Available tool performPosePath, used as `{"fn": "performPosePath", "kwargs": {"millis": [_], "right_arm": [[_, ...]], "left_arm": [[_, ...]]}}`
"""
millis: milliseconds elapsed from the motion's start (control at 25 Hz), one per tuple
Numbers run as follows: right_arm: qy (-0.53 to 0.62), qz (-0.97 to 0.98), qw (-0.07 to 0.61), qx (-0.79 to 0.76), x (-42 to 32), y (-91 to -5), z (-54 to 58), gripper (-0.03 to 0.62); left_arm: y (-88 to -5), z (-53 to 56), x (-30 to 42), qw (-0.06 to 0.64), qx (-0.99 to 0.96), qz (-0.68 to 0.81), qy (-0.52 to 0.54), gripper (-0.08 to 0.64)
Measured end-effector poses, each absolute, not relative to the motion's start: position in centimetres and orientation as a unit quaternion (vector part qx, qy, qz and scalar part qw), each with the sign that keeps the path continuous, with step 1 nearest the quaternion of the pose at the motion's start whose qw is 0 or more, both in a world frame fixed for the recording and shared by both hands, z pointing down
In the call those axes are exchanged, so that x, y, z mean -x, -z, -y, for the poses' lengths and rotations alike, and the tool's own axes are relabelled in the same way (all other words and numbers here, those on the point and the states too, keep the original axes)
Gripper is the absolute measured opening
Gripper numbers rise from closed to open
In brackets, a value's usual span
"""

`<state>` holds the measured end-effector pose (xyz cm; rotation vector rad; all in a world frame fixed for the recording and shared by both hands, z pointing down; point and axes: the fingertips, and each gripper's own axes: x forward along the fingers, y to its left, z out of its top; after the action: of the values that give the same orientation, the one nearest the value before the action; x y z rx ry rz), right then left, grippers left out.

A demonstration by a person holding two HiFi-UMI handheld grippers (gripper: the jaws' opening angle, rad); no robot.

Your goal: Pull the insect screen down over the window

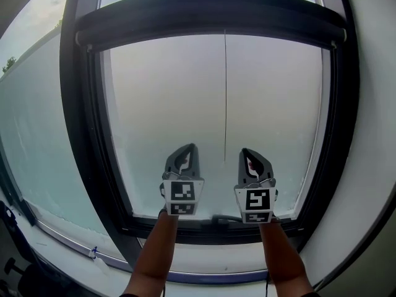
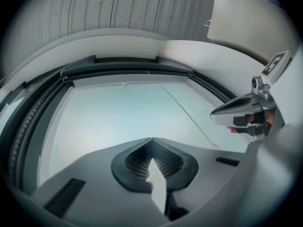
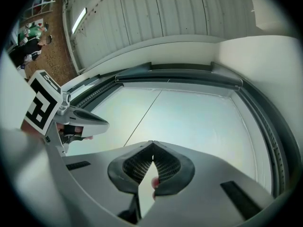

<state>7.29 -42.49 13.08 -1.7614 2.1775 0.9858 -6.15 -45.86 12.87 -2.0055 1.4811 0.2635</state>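
A dark roller cassette [image 1: 210, 14] runs across the top of the black window frame [image 1: 80, 135]. A thin pull cord [image 1: 225, 98] hangs from its middle down the pale, milky pane and ends between my two grippers. My left gripper [image 1: 189, 147] is shut and empty, just left of the cord's end. On the other side of the cord, my right gripper [image 1: 246, 151] is likewise shut on nothing. The left gripper view shows shut jaws [image 2: 152, 141], the cord [image 2: 184, 110] and the right gripper [image 2: 236, 112]. In the right gripper view the jaws [image 3: 152, 144] are shut, with the left gripper [image 3: 80, 119] at the left.
A dark handle bar [image 1: 223, 220] lies on the bottom frame rail below both grippers. White reveal walls [image 1: 371, 135] flank the window. A corrugated ceiling [image 3: 156, 13] spans overhead, and people stand on a brick floor [image 3: 28, 37] far off.
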Motion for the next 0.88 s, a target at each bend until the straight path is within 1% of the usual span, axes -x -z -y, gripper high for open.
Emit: {"fn": "performPosePath", "kwargs": {"millis": [200, 400, 480, 600, 720, 840, 880], "right_arm": [[-0.357, -0.710, 0.089, 0.601, -7.5, -9.9, 42.1, 0.005], [-0.391, -0.689, 0.054, 0.608, -8.4, -7.2, 42.8, 0.005], [-0.417, -0.674, 0.026, 0.609, -8.4, -6.3, 43.0, 0.005], [-0.457, -0.647, -0.016, 0.610, -8.3, -5.0, 43.4, 0.014], [-0.493, -0.625, -0.050, 0.603, -7.9, -3.8, 43.6, 0.055], [-0.545, -0.580, -0.099, 0.597, -7.6, -2.7, 43.9, 0.067], [-0.561, -0.565, -0.117, 0.593, -7.5, -2.4, 44.0, 0.082]], "left_arm": [[-8.9, 45.6, 5.7, 0.344, 0.747, -0.560, -0.096, -0.002], [-5.9, 46.8, 5.2, 0.373, 0.738, -0.559, -0.053, 0.000], [-5.0, 46.9, 4.8, 0.396, 0.728, -0.559, -0.023, 0.002], [-3.6, 46.7, 4.5, 0.434, 0.705, -0.561, 0.012, 0.053], [-2.1, 46.3, 4.4, 0.472, 0.674, -0.567, 0.038, 0.098], [-0.6, 45.7, 4.2, 0.516, 0.635, -0.571, 0.068, 0.131], [-0.2, 45.6, 4.3, 0.531, 0.619, -0.572, 0.083, 0.145]]}}
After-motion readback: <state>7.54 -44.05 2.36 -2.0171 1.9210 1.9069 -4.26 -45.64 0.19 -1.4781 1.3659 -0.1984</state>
